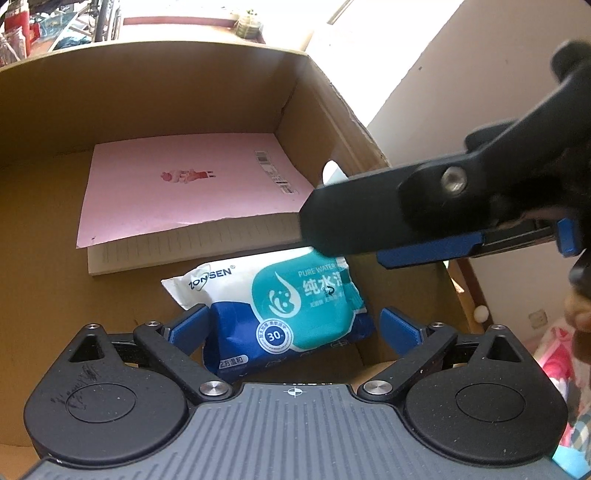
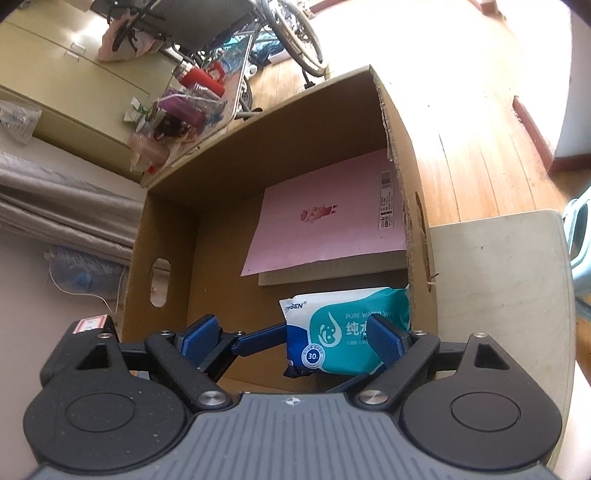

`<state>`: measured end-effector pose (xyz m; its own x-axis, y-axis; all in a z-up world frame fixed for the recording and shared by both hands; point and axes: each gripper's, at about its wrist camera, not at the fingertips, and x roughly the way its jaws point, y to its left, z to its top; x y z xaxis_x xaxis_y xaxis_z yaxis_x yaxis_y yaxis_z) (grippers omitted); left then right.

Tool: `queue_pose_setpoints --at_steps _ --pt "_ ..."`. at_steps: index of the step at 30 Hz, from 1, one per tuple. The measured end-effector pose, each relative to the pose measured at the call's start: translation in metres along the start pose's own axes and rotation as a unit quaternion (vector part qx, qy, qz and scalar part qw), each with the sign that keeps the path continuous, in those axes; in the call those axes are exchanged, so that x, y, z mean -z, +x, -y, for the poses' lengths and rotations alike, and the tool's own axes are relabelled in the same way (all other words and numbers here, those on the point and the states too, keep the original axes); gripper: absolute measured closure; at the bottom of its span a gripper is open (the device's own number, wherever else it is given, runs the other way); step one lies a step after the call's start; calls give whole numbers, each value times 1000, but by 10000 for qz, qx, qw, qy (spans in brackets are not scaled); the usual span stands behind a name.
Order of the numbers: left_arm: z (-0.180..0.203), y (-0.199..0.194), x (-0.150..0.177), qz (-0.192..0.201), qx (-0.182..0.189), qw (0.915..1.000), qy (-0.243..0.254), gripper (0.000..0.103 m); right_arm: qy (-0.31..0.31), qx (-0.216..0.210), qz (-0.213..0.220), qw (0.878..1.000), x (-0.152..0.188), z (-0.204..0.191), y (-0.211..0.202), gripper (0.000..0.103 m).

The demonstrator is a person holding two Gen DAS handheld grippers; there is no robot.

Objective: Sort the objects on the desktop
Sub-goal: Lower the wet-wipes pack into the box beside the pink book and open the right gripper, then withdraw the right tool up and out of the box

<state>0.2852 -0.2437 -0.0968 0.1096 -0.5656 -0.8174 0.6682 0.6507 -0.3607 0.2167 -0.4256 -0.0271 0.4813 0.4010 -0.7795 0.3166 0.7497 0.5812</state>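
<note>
A blue, white and teal pack of wet wipes [image 1: 284, 310] lies on the floor of a brown cardboard box [image 1: 147, 110], in front of a pink notebook [image 1: 184, 192]. My left gripper [image 1: 293, 328] is open above the pack, its blue pads standing either side of it without touching. My right gripper [image 2: 295, 338] is open over the same pack [image 2: 340, 332], and one of its fingers [image 1: 369, 221] crosses the left wrist view from the right. The notebook [image 2: 325, 225] lies flat in the box [image 2: 295, 136].
The box stands on a cream table [image 2: 498, 277] near its edge. A box wall with a hand hole [image 2: 160, 282] is on the left. A cluttered side table [image 2: 177, 110] and a wheelchair [image 2: 258, 29] stand beyond the box, on the wooden floor [image 2: 480, 140].
</note>
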Motion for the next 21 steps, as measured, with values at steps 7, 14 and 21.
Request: queue_pose_setpoints --at_steps 7,14,21 --pt "6 -16 9 248 -206 9995 52 4 -42 -107 366 9993 7 0 -26 13" --pt "15 -78 28 991 -313 9941 -303 3 -20 -850 1022 9911 36 4 -70 13" --pt "45 -142 75 1905 -668 9788 -334 0 -216 -1186 1469 9818 79 10 -107 6"
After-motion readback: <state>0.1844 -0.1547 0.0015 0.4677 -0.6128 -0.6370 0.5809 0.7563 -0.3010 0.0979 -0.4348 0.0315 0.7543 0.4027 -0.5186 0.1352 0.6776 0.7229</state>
